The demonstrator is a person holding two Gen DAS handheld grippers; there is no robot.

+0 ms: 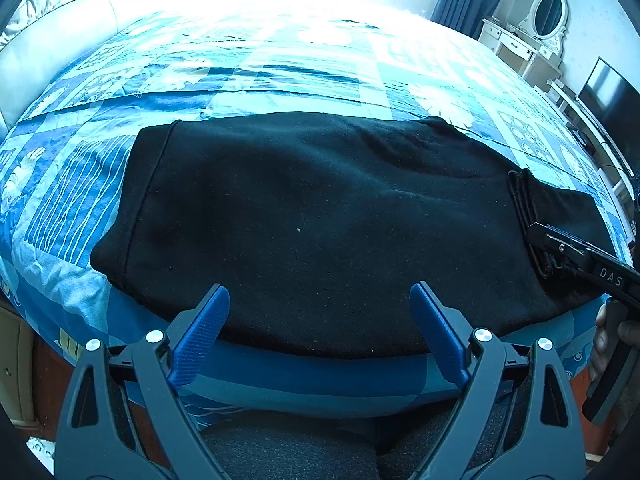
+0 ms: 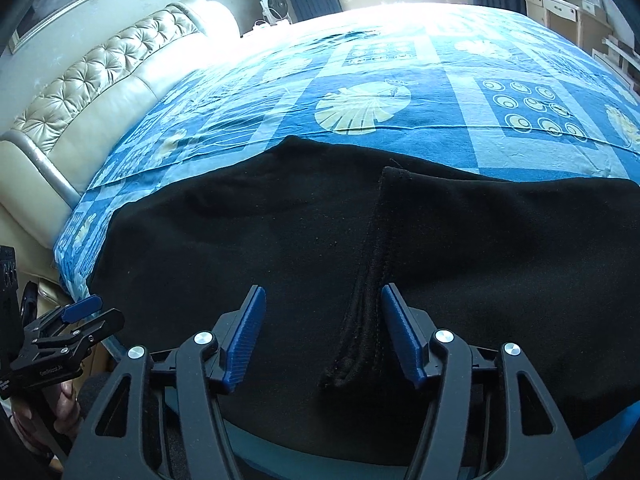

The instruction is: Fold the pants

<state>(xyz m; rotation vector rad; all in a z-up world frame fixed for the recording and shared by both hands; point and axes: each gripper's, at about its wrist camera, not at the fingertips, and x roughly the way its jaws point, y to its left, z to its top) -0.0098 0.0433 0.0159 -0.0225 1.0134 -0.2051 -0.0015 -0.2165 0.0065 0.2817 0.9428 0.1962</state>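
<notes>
While spread flat along the near edge of a bed under a blue patterned patchwork bedspread (image 1: 248, 80), the black fleece pants (image 1: 320, 216) lie partly folded, one thick stitched hem (image 2: 360, 320) doubled back over the cloth. Left gripper (image 1: 320, 320), blue ribbed pads: jaws wide apart, empty, poised at the near edge of the fabric. Right gripper (image 2: 322, 332), same make: jaws apart, straddling the stitched hem without clamping it. Cream tufted leather headboard (image 2: 108, 92) to the left.
</notes>
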